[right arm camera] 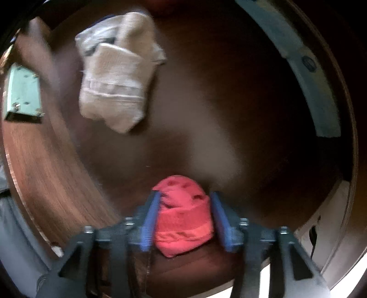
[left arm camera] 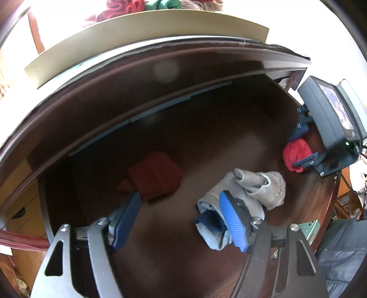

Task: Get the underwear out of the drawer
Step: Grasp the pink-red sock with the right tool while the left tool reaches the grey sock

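Note:
The open dark wooden drawer holds a folded dark red underwear at the left, a grey-beige bundle with a blue piece in the middle, and a bright red underwear at the right. My left gripper is open above the drawer floor, its right finger over the grey bundle. My right gripper is shut on the bright red underwear, inside the drawer. It also shows in the left wrist view. The grey bundle lies ahead of it to the left.
A flat beige board lies on the dresser top above the drawer, with red and green clothes behind it. A metal bracket is fixed on the drawer's front wall. A metal slide rail runs along the drawer's side.

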